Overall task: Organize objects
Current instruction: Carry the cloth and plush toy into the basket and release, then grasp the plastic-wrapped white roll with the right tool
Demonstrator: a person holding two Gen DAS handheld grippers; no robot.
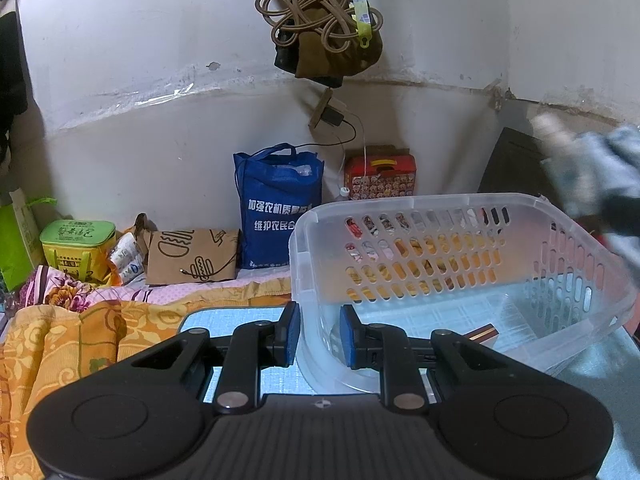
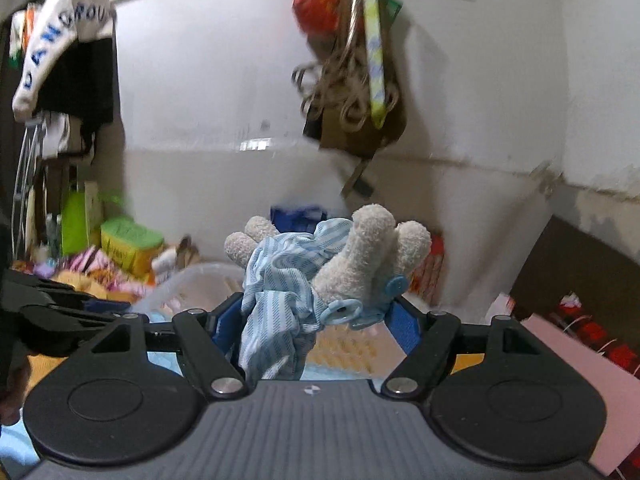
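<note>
The left gripper has its blue jaws set around the near rim of the clear plastic basket. One jaw is outside the wall and one is inside. They look pressed on the thin rim, but a small gap shows between them, so I cannot tell for sure if they squeeze it. The basket is see-through and smooth, with rows of little oval holes in its sides. Its top is wide open, with lots of room to drop things in. A small shiny brown and gold thing lies on its floor, near the front. The basket sits on a light blue checked worktop with a rounded corner. Past that edge lies a bumpy orange flower blanket.

The right gripper is up in the air. Its jaws are partly open and pinch a soft toy. The toy is fuzzy and cream, with round stubby legs sticking up, and it wears striped light blue cloth that hangs down. A blue plastic pacifier clip dangles from it. The basket rim shows blurry below and behind the toy.

Against the white wall stand a blue cloth bag, a red tin, a brown paper bag and a green box.
</note>
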